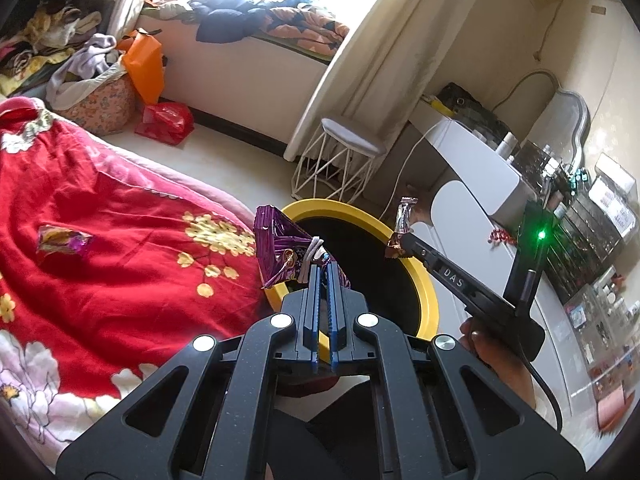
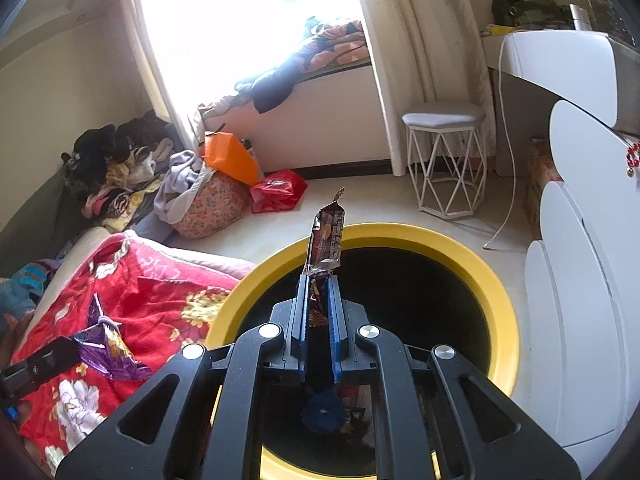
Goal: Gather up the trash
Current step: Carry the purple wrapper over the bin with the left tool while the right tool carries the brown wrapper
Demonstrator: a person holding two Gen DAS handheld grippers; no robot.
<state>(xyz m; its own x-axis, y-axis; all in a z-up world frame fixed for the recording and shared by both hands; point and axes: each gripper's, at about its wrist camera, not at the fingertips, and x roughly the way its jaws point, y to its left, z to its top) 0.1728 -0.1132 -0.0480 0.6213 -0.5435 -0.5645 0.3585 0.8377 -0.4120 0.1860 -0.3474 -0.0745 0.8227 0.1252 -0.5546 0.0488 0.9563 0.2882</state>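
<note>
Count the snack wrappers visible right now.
3. A purple wrapper in the left claw, a brown wrapper in the right claw over the yellow bin, one loose wrapper on the red blanket. More may be hidden.

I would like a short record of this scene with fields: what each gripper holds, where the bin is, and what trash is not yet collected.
left gripper: shut on a purple wrapper
right gripper: shut on a brown wrapper, held upright
bin: yellow rim, black inside, on the floor beside the bed
position: brown wrapper is above the bin opening; purple wrapper is at the bin's rim, on the bed side
trash left: one wrapper lying on the red blanket
</note>
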